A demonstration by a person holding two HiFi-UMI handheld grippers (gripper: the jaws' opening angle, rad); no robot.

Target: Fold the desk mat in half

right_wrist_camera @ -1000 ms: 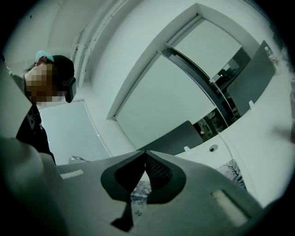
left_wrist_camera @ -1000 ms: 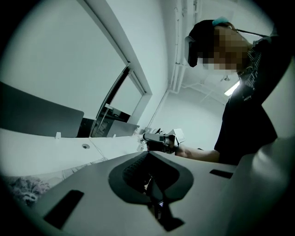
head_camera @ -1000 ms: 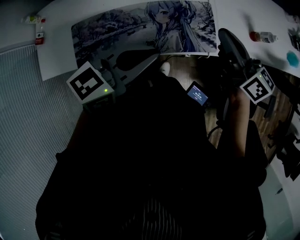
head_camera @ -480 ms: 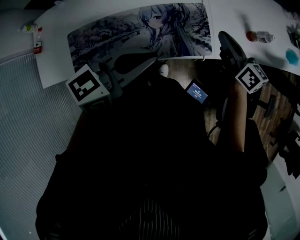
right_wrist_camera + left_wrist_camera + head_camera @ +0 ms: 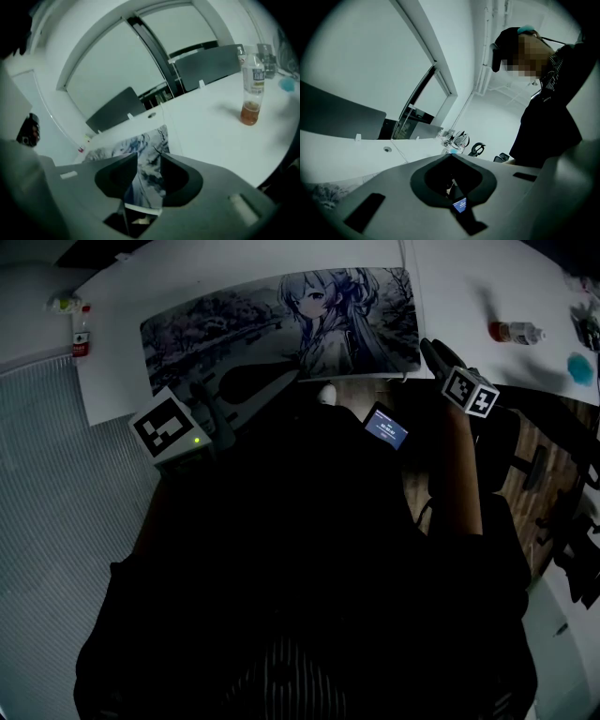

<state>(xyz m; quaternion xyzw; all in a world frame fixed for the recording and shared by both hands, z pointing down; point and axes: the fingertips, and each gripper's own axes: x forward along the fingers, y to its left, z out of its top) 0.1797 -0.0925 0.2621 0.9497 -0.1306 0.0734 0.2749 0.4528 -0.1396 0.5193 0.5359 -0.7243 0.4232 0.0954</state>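
Head view: the desk mat [image 5: 281, 320] lies flat at upper centre, with the right gripper [image 5: 427, 346] at its lower right corner

Left gripper view: the left gripper [image 5: 450, 155] is pinched together, empty, off the mat

Right gripper view: its jaws have just been opening and stand wide, the mat's edge between them, unpressed; closing too high would miss the flat edge

Black top [image 5: 300, 549], possibly pinstriped below, grey tongs [image 5: 149, 171], black-and-white marker cubes [image 5: 169, 426]
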